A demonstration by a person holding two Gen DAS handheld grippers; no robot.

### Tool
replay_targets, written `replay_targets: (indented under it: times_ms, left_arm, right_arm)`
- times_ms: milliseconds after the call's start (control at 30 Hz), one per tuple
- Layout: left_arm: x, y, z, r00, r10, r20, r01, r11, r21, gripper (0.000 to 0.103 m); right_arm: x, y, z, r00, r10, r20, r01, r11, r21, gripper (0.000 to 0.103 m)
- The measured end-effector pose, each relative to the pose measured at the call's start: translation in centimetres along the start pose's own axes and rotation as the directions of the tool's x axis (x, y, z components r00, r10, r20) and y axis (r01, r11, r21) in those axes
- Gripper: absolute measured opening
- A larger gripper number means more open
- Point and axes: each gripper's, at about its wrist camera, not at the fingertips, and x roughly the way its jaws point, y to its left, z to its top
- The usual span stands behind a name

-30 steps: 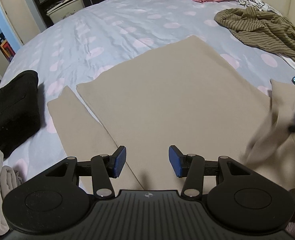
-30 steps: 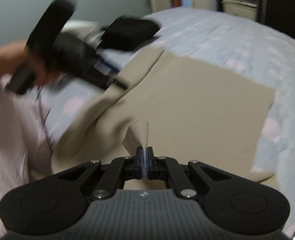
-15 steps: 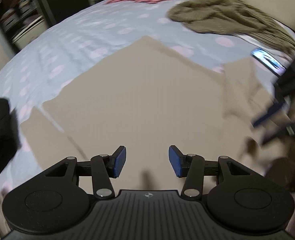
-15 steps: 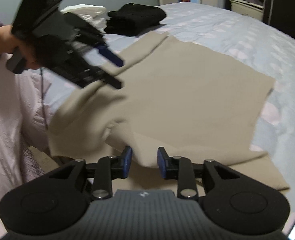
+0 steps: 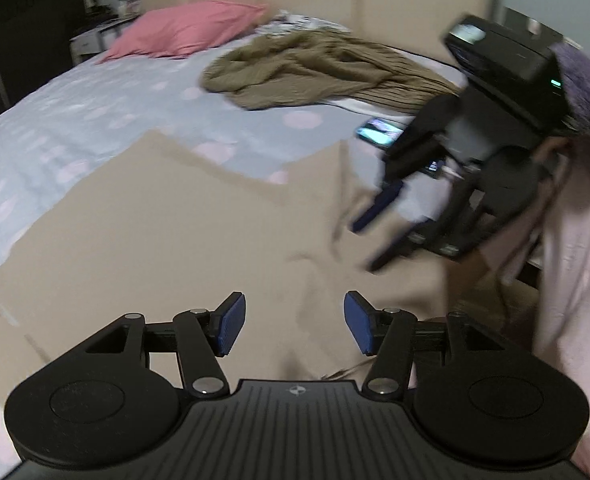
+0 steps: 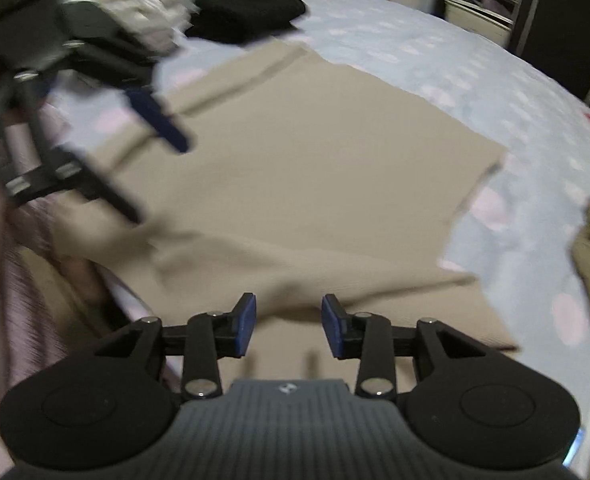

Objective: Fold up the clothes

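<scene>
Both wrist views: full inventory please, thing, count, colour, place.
beige garment: 1, beige, spread flat mid-bed
olive knit: 1, olive, crumpled near the pillow
pink pillow: 1, pink, head of bed
black garment: 1, black, far bed edge
white clothes: 1 pile, white, beside the black garment
phone: 1, screen lit, on the sheet by the olive knit
bed sheet: 1, pale blue with pink dots
left hand-held gripper: open, empty, over the beige garment
right hand-held gripper: just been opening, empty
</scene>
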Motion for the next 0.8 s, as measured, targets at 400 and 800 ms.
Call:
replay_targets:
  times_ms: [400,800]
  left_arm:
    - [7.8,-5.2,-0.1,0.983,0.023,-0.180,-0.012,0.998,0.062,0.041]
    - [8.3,-0.7,-0.2,0.973,0.044,-0.228,-0.071,0.991,-0.110,0.000]
  right_arm:
    - [1.7,-4.3,-2.6,0.989,-0.073,-0.133,0.095,0.980,0.173,0.043]
    - [1.4,-4.1,-3.4,0.991,-0.068,-0.112,0.087,0.981,0.172,0.044]
